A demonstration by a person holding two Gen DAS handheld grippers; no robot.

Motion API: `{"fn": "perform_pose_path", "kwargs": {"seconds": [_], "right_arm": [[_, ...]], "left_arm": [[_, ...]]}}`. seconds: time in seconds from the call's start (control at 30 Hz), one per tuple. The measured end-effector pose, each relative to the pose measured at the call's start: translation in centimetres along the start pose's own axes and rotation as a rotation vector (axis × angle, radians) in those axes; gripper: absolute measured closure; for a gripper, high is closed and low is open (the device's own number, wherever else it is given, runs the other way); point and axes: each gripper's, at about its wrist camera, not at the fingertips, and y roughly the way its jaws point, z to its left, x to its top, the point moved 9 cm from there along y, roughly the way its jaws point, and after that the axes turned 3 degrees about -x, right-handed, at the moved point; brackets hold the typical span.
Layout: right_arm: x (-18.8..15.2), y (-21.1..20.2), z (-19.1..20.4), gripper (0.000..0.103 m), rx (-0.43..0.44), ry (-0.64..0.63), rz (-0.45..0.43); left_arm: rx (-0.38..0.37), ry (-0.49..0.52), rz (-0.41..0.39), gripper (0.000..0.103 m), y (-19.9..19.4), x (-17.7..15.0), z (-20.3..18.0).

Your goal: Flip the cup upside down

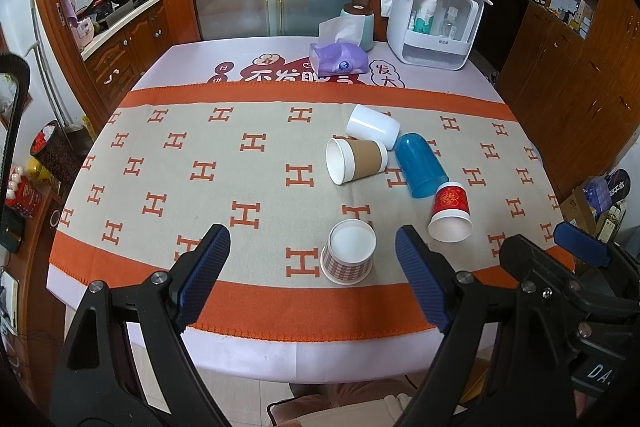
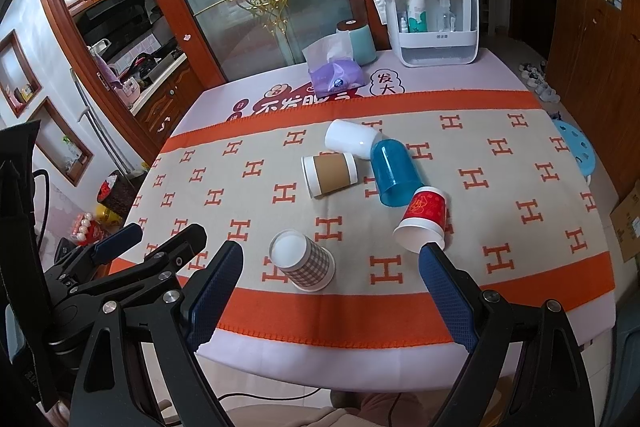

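A checkered paper cup [image 1: 347, 254] [image 2: 303, 261] stands upside down near the table's front edge. A red paper cup [image 1: 450, 214] [image 2: 422, 219], a blue plastic cup [image 1: 420, 165] [image 2: 394, 173], a brown-sleeved paper cup [image 1: 356, 160] [image 2: 330, 173] and a white cup [image 1: 373, 127] [image 2: 352, 139] lie on their sides behind it. My left gripper [image 1: 314, 275] is open and empty, just in front of the checkered cup. My right gripper [image 2: 332, 291] is open and empty; its right fingertip [image 2: 430, 255] is close to the red cup's rim.
An orange and beige patterned cloth [image 1: 200, 167] covers the table. A purple tissue pack [image 1: 339, 59], a teal canister [image 1: 362, 23] and a white storage box [image 1: 434, 23] stand at the back. Wooden cabinets [image 1: 560, 75] are on the right, a kitchen doorway on the left.
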Motion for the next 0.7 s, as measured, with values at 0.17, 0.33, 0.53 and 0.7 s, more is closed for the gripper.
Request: {"fn": "perform_pose_path", "kwargs": {"seconds": [0.17, 0.33, 0.53, 0.7], "right_arm": [[0.1, 0.2, 0.0, 0.012, 0.002, 0.002, 0.003], [0.1, 0.6, 0.1, 0.012, 0.006, 0.004, 0.008], [0.5, 1.2, 0.2, 0.012, 0.016, 0.008, 0.018], [0.6, 1.3, 0.1, 0.012, 0.019, 0.011, 0.021]], "left_arm": [[0.001, 0.000, 0.002, 0.020, 0.0, -0.1, 0.2], [0.004, -0.001, 0.007, 0.020, 0.4, -0.1, 0.3], [0.009, 0.000, 0.011, 0.020, 0.8, -0.3, 0.7], [0.014, 0.002, 0.015, 0.020, 1.0, -0.3, 0.9]]}}
